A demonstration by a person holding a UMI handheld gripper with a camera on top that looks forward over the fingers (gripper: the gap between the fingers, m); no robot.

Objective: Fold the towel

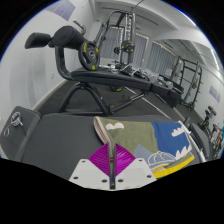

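A patterned towel (150, 142), tan and blue with a white cloud shape, lies on the dark grey surface (50, 140) just ahead and to the right of my fingers. My gripper (110, 160) is shut, its magenta pads (98, 157) pressed together. A thin edge of the towel runs between the pads, so the fingers pinch the towel's near edge. The towel's near part is hidden behind the fingers.
Beyond the surface stands gym equipment: a black padded bench or seat (60, 45), a frame with a yellow-marked weight (88, 55), and racks (185, 75) at the right. A dark object (15, 122) sits at the surface's left edge.
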